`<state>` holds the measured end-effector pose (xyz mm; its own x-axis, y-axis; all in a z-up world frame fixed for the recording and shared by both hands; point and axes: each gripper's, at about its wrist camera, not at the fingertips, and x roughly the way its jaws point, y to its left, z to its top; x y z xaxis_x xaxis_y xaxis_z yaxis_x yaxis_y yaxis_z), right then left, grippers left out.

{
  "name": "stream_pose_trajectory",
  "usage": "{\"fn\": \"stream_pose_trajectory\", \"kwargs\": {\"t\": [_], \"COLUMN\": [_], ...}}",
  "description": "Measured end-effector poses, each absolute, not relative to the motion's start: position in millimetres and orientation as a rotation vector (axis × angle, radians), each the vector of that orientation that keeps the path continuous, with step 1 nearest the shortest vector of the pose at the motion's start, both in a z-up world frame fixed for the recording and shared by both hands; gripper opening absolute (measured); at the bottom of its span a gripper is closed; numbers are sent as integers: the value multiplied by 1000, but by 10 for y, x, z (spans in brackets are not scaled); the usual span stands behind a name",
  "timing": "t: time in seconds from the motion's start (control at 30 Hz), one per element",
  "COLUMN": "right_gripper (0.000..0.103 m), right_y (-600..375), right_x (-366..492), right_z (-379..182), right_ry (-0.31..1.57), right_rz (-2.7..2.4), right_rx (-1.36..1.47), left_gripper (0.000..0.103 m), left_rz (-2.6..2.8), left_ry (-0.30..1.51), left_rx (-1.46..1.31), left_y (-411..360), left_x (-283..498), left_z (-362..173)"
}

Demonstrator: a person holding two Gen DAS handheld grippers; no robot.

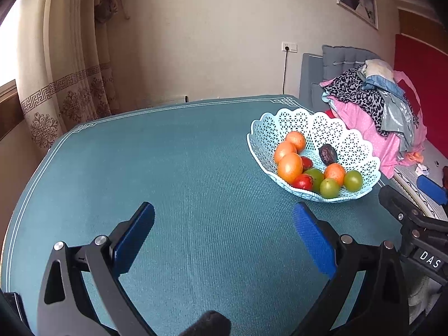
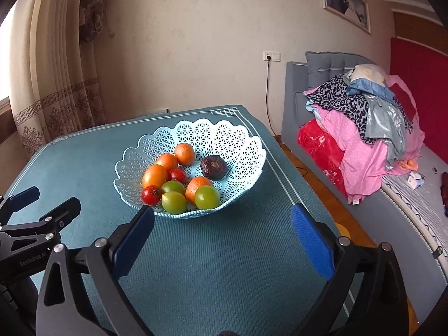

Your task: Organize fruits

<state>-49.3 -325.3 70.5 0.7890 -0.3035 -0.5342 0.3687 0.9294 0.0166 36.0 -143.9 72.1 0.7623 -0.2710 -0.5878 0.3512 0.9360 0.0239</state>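
Note:
A light blue lattice basket [image 1: 296, 123] [image 2: 224, 134] stands on the teal table [image 1: 168, 168] [image 2: 224, 252] near its right edge. It holds several orange fruits [image 1: 290, 168] [image 2: 154, 175], green fruits [image 1: 329, 187] [image 2: 207, 196], red tomatoes [image 1: 303, 182] [image 2: 150, 195] and one dark wrinkled fruit [image 1: 328, 154] [image 2: 213, 167]. My left gripper [image 1: 224, 218] is open and empty over bare cloth, left of the basket. My right gripper [image 2: 222, 221] is open and empty just in front of the basket; it also shows in the left wrist view [image 1: 411, 198].
A grey sofa [image 2: 294, 106] with a pile of clothes [image 2: 364, 128] stands to the right of the table, across a strip of wooden floor. Curtains [image 1: 70, 84] hang at the far left. A wall socket with a cable [image 2: 271, 56] is behind the table.

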Motion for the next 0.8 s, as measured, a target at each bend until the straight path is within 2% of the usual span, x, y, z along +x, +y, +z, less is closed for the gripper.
{"fn": "stream_pose_trajectory", "kwargs": {"t": [0.8], "right_gripper": [98], "right_y": [-3253], "right_x": [-468], "right_z": [678], "right_ry": [565], "right_rz": [-357], "right_rx": [84], "left_gripper": [100], "left_rz": [-320], "left_ry": [607], "left_rx": [227], "left_y": [-1582], "left_x": [396], "left_z": [750]}}
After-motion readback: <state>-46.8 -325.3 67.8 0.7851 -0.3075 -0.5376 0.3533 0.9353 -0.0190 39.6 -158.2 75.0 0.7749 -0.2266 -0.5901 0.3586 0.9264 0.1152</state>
